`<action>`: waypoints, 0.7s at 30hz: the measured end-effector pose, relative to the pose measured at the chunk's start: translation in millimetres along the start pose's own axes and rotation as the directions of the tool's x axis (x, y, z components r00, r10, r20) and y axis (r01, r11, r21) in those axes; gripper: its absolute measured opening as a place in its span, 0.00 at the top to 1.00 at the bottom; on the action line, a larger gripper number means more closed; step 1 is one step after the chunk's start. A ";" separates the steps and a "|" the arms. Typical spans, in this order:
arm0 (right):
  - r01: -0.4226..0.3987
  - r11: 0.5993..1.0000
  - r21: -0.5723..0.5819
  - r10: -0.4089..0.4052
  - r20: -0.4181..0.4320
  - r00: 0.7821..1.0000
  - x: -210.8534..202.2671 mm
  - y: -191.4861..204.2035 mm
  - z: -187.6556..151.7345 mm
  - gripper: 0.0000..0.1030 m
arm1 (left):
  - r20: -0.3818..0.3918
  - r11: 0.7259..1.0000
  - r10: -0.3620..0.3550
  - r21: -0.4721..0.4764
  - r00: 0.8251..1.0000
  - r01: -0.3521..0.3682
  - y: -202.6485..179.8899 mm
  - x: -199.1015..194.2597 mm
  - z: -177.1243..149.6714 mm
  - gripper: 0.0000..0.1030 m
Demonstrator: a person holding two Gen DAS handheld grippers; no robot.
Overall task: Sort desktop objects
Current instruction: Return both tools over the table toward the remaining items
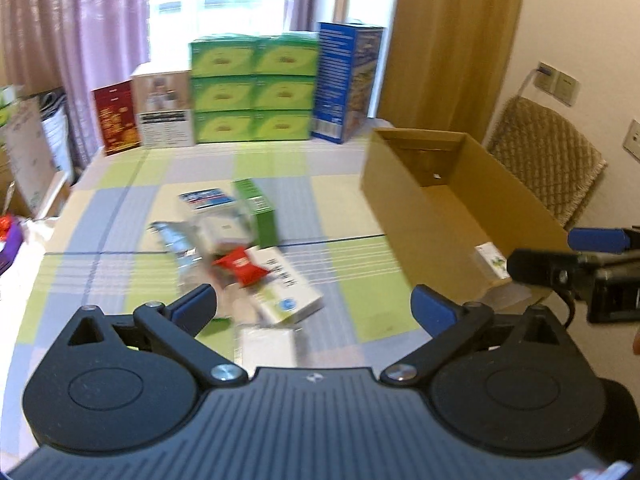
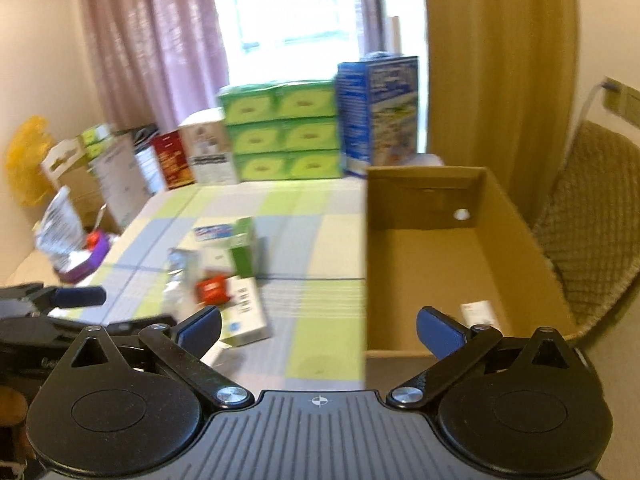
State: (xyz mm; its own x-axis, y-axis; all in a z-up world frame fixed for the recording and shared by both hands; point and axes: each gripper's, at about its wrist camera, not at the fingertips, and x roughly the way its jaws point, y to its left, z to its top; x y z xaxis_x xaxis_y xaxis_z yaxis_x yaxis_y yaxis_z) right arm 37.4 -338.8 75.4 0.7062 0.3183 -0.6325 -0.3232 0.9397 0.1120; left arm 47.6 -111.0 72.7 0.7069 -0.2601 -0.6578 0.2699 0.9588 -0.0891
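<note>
Both grippers, left (image 1: 314, 308) and right (image 2: 319, 330), have fingers wide apart holding nothing, above a blurry pile (image 1: 236, 248) on the tabletop (image 1: 120, 216) beside the box (image 2: 440, 248); labels unreadable.

home room; pink curtains (image 2: 156, 40); wicker chair (image 2: 592, 216); checked tablecloth (image 2: 304, 208)

Both wrist cams fwd – shared table (image 1: 132, 184)
</note>
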 end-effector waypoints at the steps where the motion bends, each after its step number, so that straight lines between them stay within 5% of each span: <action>1: -0.012 1.000 -0.012 0.012 -0.006 1.000 2.1 7.9 -2.1 0.02 | 0.001 1.000 0.010 -0.009 1.000 -0.010 6.2 -3.6 -2.3 0.01; 21: -0.076 0.993 -0.089 0.070 -0.074 0.995 31.9 58.8 -33.2 0.02 | -0.021 0.992 0.077 -0.095 0.997 -0.079 66.0 -27.7 -36.4 0.01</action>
State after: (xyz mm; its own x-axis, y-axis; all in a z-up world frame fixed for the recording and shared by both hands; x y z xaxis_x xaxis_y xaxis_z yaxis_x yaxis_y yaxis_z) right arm 20.0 -277.5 36.3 0.6336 0.3732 -0.6777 -0.4308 0.8978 0.0917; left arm 22.1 -36.4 57.9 0.7119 -0.1827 -0.6781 0.1496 0.9829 -0.1078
